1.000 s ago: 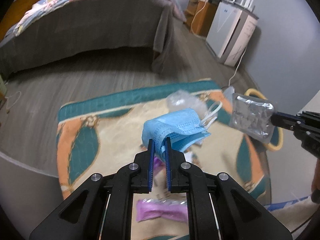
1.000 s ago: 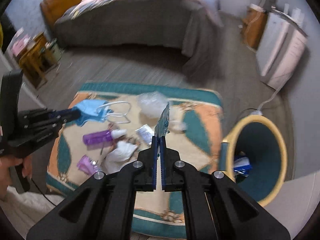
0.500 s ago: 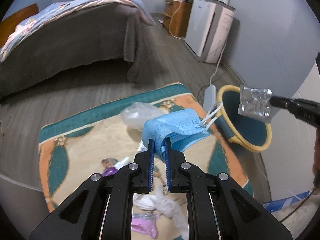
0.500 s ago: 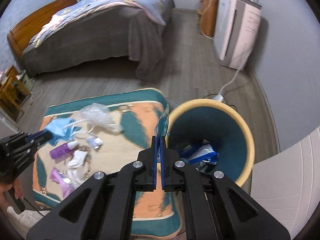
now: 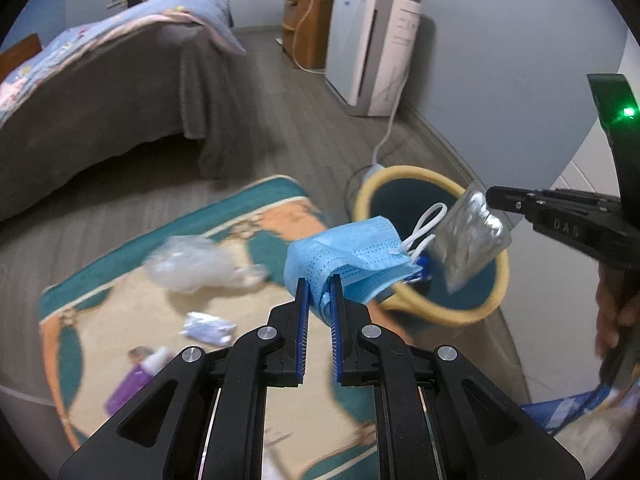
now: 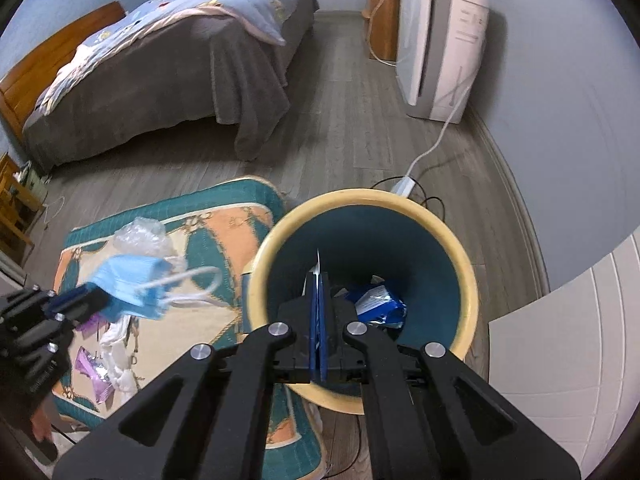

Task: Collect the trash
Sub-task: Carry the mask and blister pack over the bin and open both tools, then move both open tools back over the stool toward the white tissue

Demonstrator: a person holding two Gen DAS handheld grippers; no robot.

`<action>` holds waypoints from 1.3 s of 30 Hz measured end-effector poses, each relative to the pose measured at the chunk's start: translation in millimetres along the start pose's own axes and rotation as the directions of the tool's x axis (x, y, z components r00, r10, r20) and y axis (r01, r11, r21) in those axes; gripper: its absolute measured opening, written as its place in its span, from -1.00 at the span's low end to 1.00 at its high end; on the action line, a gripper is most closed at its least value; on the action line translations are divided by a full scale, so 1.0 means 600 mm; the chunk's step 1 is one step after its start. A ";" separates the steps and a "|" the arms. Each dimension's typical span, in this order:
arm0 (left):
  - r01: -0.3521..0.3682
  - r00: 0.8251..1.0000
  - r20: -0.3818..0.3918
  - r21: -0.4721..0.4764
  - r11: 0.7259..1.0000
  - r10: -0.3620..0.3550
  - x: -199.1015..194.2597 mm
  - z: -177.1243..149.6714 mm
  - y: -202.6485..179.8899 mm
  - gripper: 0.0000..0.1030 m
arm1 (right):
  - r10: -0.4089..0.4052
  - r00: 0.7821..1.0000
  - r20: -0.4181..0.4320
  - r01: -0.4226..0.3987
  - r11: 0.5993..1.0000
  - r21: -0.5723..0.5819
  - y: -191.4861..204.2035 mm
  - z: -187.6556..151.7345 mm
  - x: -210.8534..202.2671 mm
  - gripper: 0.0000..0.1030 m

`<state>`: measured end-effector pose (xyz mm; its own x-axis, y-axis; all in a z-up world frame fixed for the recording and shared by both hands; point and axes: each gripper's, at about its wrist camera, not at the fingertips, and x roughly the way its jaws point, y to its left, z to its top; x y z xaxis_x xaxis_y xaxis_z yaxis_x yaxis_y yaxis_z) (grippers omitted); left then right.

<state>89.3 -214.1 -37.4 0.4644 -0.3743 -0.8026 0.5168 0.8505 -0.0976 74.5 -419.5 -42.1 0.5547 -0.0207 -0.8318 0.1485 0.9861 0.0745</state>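
Your left gripper [image 5: 319, 290] is clamped on a folded blue face mask [image 5: 352, 258], holding it in the air at the near rim of the yellow bin [image 5: 472, 312], its white ear loops [image 5: 426, 228] hanging toward the opening. Your right gripper [image 6: 319, 280] is closed tight on a silver blister pack [image 5: 468, 242], held directly above the bin's teal interior, where a blue wrapper [image 6: 378, 300] already lies. On the patterned rug [image 6: 224, 236] beside the bin, a crumpled clear plastic bag [image 5: 192, 264], a purple bottle [image 5: 132, 380] and white tissue [image 6: 120, 364] remain uncollected.
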 end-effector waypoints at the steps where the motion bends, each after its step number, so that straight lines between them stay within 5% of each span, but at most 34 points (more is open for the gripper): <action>1: 0.003 1.000 -0.007 0.008 1.000 -0.003 0.012 0.007 -0.015 -0.79 | -0.002 1.000 -0.002 0.002 1.000 0.014 -0.011 -0.001 0.003 -1.00; 16: -0.003 0.994 -0.109 0.076 0.997 0.011 0.146 0.058 -0.135 -0.79 | -0.016 0.997 -0.078 0.031 0.981 0.194 -0.117 -0.015 0.052 -1.00; 19: 0.017 0.996 -0.090 0.031 0.999 -0.014 0.147 0.065 -0.132 -0.33 | -0.018 0.997 -0.076 0.033 0.979 0.200 -0.123 -0.016 0.052 -1.00; 21: -0.003 0.998 -0.068 0.040 0.999 0.006 0.142 0.068 -0.133 0.20 | -0.020 0.997 -0.076 0.035 0.979 0.200 -0.123 -0.015 0.051 -0.99; 24: -0.032 0.999 -0.035 0.056 0.998 0.034 0.132 0.069 -0.130 0.56 | -0.025 0.997 -0.075 0.039 0.979 0.199 -0.120 -0.013 0.050 -0.93; 26: -0.057 0.998 -0.018 0.055 0.997 0.058 0.124 0.067 -0.123 0.74 | -0.025 0.997 -0.075 0.039 0.980 0.195 -0.115 -0.011 0.050 -0.66; 31: -0.117 0.993 0.029 0.064 0.991 0.116 0.091 0.060 -0.102 0.85 | -0.028 0.998 -0.050 0.037 0.981 0.191 -0.106 -0.005 0.040 0.57; 34: -0.141 0.989 0.050 0.072 0.987 0.137 0.070 0.057 -0.084 0.86 | -0.027 0.999 -0.036 0.033 0.982 0.186 -0.095 0.001 0.035 0.85; 39: -0.180 0.981 0.084 0.061 0.982 0.175 0.030 0.050 -0.040 0.87 | -0.023 0.999 -0.034 0.028 0.987 0.156 -0.069 0.010 0.034 0.89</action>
<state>106.6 -252.4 -31.9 0.6061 -0.2497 -0.7552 0.4677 0.8799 0.0844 84.7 -461.5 -58.6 0.5234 -0.0376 -0.8513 0.2900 0.9472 0.1365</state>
